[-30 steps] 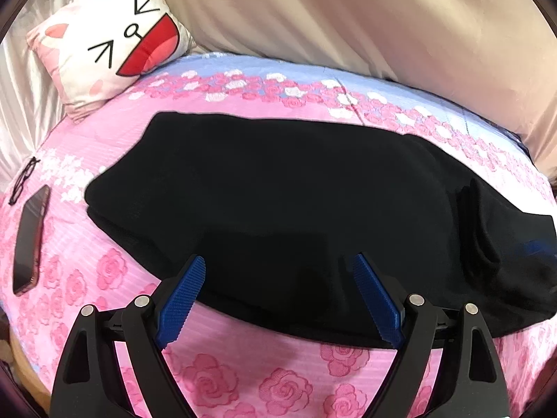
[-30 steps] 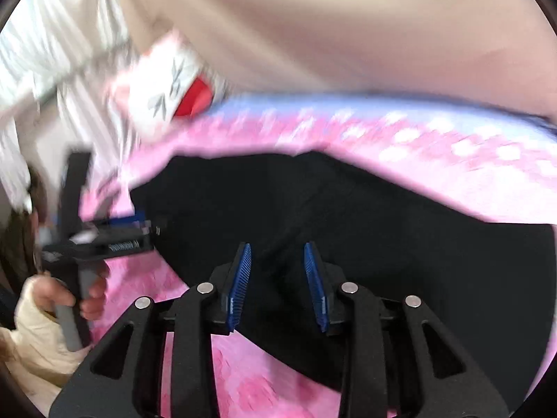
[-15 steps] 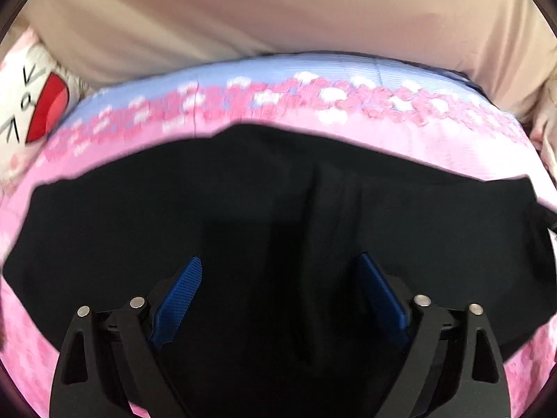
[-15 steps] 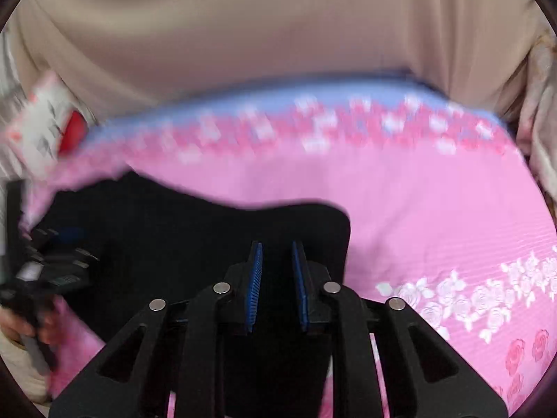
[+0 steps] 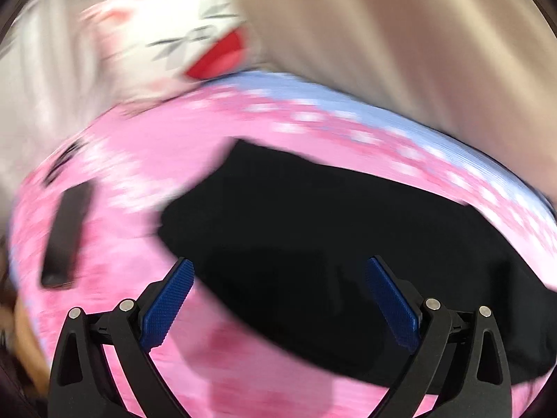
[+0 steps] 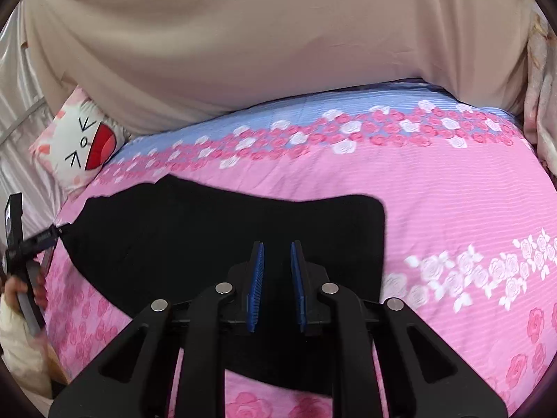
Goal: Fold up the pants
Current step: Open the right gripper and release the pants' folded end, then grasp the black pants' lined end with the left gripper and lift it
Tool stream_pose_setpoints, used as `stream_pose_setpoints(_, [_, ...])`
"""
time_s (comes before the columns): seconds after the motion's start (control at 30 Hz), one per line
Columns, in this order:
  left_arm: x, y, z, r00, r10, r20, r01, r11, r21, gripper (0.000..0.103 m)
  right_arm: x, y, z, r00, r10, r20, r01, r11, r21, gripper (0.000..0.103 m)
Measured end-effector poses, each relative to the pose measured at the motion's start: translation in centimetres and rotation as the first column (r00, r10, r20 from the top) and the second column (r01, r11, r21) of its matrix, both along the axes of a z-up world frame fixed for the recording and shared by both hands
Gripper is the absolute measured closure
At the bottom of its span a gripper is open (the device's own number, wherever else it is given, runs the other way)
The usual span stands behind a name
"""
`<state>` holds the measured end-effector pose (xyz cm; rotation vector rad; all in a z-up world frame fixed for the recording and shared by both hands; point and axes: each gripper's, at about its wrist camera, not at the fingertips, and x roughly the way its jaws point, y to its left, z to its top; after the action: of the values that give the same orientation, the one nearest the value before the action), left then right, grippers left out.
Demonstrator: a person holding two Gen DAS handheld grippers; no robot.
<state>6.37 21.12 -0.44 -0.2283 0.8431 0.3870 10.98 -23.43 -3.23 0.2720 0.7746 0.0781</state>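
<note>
Black pants (image 6: 216, 230) lie folded flat on the pink flowered bedspread (image 6: 452, 216); they also show in the blurred left wrist view (image 5: 330, 230). My left gripper (image 5: 278, 299) is wide open and empty, just above the pants' near left edge. My right gripper (image 6: 276, 278) hovers over the pants' near right part, its jaws a narrow gap apart with nothing visibly between them. The left gripper also shows at the far left of the right wrist view (image 6: 21, 244), held by a hand.
A cat-face pillow (image 6: 80, 142) leans at the back left against a beige curtain (image 6: 278, 35). A dark phone (image 5: 68, 233) lies on the bedspread left of the pants. The bedspread's right half is bare pink fabric.
The left gripper has swung left, from over the pants' middle to their left edge, staying open. The right gripper has pulled back slightly and its jaws have parted a little.
</note>
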Motion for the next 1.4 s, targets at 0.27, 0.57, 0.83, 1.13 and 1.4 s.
stream_pose_setpoints(0.27, [-3.1,10.0,-2.8,0.953,0.302,-0.021,-0.298,0.924,-0.240,0.005,0.6,2.7,-1.5,0.999,0.019,-0.049,-0.020,1.000,-0.011,0.087])
stream_pose_setpoints(0.57, [-0.9,10.8,-4.1,0.952,0.303,-0.043,-0.302,0.903,-0.306,0.005,0.7,4.0,-1.5,0.998,0.013,-0.063,-0.014,1.000,-0.026,0.086])
stream_pose_setpoints(0.83, [2.5,9.7,-3.9,0.985,0.171,-0.020,-0.168,0.931,-0.324,0.029,0.6,4.1,-1.8,0.997,0.006,-0.072,-0.007,1.000,-0.024,0.086])
stream_pose_setpoints(1.13, [4.1,6.2,-0.1,0.989,0.078,0.123,-0.053,0.979,-0.196,0.088,-0.3,2.0,-2.0,0.997,-0.048,-0.067,0.048,0.999,-0.007,0.085])
stream_pose_setpoints(1.4, [4.7,-4.9,7.0,0.943,-0.199,0.267,0.237,0.964,-0.119,0.088,-1.6,-0.4,-2.0,0.995,-0.090,-0.041,0.092,0.995,0.035,0.067])
